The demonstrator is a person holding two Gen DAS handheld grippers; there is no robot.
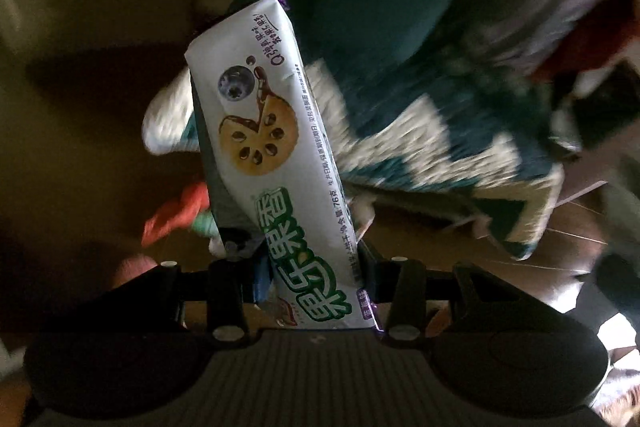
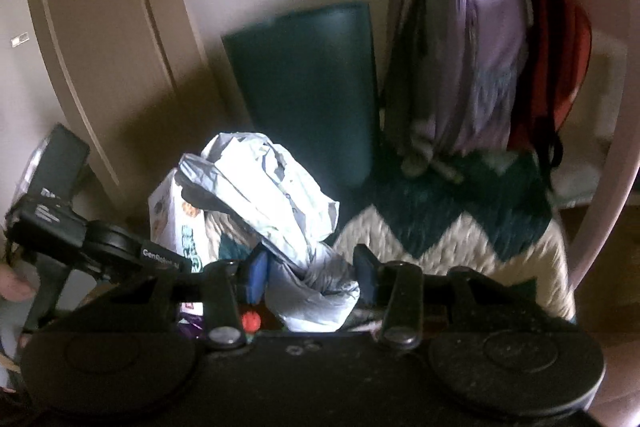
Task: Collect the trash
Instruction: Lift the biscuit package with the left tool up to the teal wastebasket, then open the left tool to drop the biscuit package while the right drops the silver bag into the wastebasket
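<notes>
My left gripper (image 1: 308, 263) is shut on a long white biscuit packet (image 1: 264, 131) with green lettering and a blueberry picture; the packet sticks up and away from the fingers. The same packet (image 2: 176, 223) shows in the right wrist view, held by the left gripper (image 2: 100, 243) at the left. My right gripper (image 2: 312, 271) is shut on a crumpled white plastic bag (image 2: 272, 195), which bulges up between and above the blue pads.
A dark green rolled mat (image 2: 308, 87) leans on the wall behind. A green-and-cream zigzag rug (image 2: 452, 227) lies at the right, with a purple backpack (image 2: 472, 39) and a red bag (image 2: 556, 67) above it. A beige door (image 2: 104, 27) stands at the left.
</notes>
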